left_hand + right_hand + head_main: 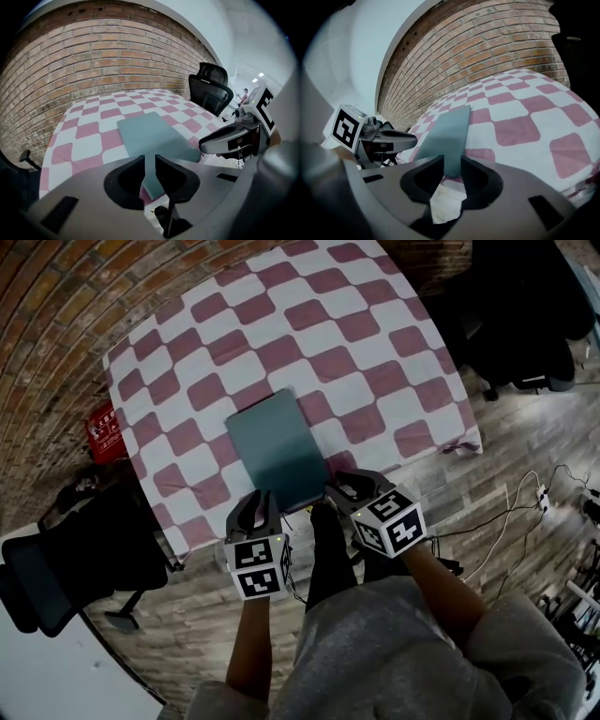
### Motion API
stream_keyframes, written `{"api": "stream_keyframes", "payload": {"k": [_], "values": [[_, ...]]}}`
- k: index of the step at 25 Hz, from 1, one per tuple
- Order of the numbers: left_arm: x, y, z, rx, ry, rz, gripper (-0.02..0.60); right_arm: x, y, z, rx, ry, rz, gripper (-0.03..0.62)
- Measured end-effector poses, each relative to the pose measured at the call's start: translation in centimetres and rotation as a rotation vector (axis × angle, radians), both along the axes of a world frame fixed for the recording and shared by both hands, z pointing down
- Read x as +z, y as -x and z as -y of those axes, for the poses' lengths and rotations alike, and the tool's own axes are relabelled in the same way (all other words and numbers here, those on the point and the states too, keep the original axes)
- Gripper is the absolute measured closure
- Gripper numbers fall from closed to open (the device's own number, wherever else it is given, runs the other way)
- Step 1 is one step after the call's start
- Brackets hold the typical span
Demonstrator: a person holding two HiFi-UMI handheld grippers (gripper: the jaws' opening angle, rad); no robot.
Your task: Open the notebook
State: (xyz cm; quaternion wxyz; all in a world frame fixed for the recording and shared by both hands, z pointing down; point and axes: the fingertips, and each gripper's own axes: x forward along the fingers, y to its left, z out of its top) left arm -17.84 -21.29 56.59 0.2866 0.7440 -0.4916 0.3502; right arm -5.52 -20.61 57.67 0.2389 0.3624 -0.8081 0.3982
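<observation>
Facing the closed teal notebook [277,448] at the table's [375,362] near edge, we hold left gripper [258,505] and right gripper [349,487] by its 2 near corners, jaws slightly spread, empty; its long axis runs away from us.

Checkered-cloth table [375,343]: closed teal notebook [277,451] near front edge.

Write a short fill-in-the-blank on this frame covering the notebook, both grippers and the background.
1. The teal notebook lies flat on the checkered tablecloth with its cover ____.
2. The left gripper and right gripper each have jaws standing ____, pressing on nothing.
3. The wall beyond the table is built of ____.
Missing words: closed; apart; brick.
</observation>
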Motion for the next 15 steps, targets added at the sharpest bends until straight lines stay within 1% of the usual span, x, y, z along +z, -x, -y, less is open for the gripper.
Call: {"api": "stream_keyframes", "payload": {"k": [2, 3, 6, 9, 15], "values": [[0.6, 0.0, 0.1, 0.001, 0.012, -0.011, 0.505, 0.8, 0.1, 0.0, 0.017, 0.038, 0.02, 0.493], [0.8, -0.1, 0.1, 0.002, 0.019, -0.018, 0.491, 1.2, 0.2, -0.1, 0.026, 0.057, 0.024, 0.493], [1.5, 0.0, 0.2, 0.001, 0.038, -0.017, 0.483, 2.2, 0.3, -0.4, 0.043, 0.103, 0.013, 0.493], [1.8, 0.2, 0.3, -0.005, 0.045, -0.011, 0.482, 2.4, 0.3, -0.3, 0.063, 0.128, 0.018, 0.493], [2.9, 0.1, -0.1, 0.0, 0.093, -0.029, 0.478, 2.3, 0.5, -0.3, 0.078, 0.16, 0.063, 0.494]]}}
